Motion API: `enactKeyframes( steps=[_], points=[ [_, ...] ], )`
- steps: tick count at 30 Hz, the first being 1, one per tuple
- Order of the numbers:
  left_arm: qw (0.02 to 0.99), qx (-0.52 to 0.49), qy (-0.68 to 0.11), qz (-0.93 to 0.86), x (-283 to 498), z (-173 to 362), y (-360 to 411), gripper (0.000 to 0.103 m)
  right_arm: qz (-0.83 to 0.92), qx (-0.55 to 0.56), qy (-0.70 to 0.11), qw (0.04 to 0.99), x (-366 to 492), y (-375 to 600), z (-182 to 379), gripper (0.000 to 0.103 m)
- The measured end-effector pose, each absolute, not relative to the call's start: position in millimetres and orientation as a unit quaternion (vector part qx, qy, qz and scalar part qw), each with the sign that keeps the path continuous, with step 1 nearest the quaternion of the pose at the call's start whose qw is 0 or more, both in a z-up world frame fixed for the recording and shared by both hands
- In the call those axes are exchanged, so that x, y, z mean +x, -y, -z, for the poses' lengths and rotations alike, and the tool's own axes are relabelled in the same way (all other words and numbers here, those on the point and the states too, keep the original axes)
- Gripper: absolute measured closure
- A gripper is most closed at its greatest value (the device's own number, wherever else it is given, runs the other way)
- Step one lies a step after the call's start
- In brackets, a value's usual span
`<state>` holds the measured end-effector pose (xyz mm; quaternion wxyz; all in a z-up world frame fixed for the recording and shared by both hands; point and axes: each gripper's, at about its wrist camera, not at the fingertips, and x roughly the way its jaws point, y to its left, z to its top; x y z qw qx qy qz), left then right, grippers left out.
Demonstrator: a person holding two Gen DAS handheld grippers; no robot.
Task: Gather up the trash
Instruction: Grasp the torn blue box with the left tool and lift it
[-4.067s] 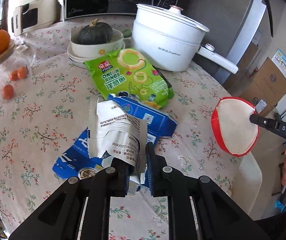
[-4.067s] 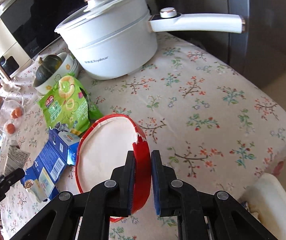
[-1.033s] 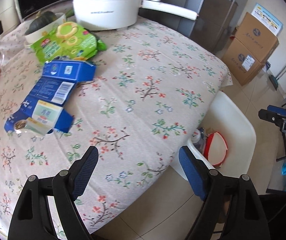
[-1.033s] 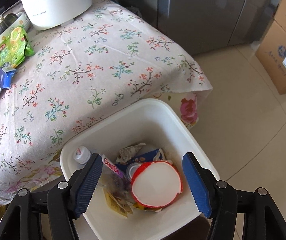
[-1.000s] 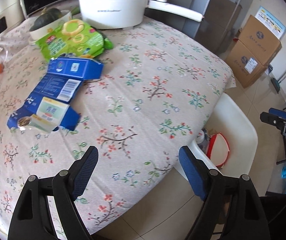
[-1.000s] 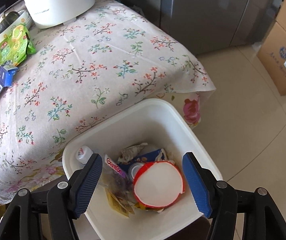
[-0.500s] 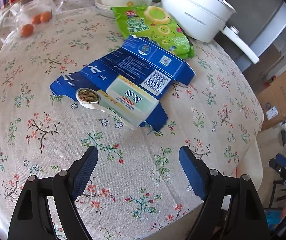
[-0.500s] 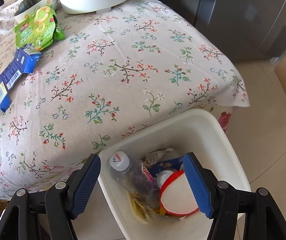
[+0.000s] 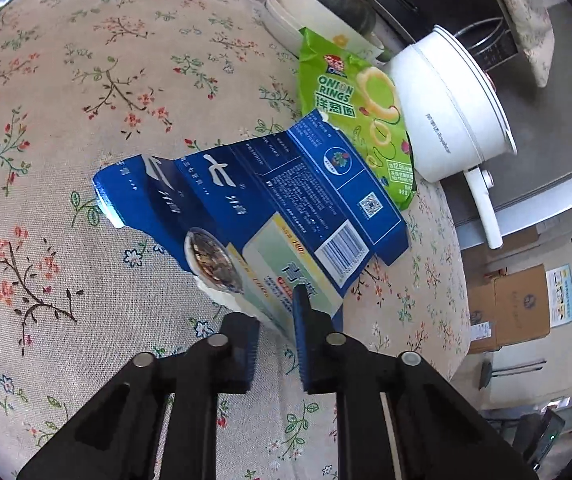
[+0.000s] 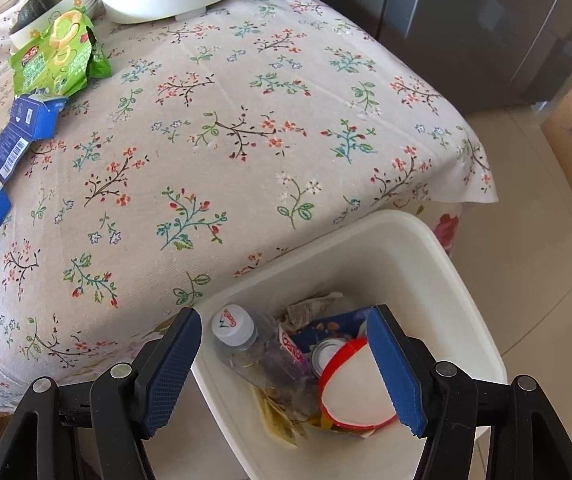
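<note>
The left tongs are drawn narrow around the near edge of the flattened blue carton, their pads at its edge; whether they grip it I cannot tell. The carton lies on the flowered bench, its far corner overlapping the green snack bag. The right tongs hang wide apart, holding nothing, above the white bin, where a bottle and red-rimmed lid lie.

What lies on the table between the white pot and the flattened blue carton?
The green onion-rings bag lies between the white pot and the blue carton, seen in the left wrist view.
</note>
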<state>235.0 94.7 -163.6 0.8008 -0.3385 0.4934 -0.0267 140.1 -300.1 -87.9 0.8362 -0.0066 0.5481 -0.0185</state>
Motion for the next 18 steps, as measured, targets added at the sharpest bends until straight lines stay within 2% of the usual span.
enactKeyframes(
  steps=[9,18],
  points=[
    [0.842,-0.276,-0.463,0.034,226.6,126.5,-102.4,0.102,0.007,-0.010,-0.548,0.836,151.6,270.7,89.4,0.031],
    [0.874,-0.221,-0.430,0.042,191.6,82.0,-142.7,0.103,-0.026,-0.014,-0.533,0.845,166.1,214.6,87.0,0.031]
  ],
)
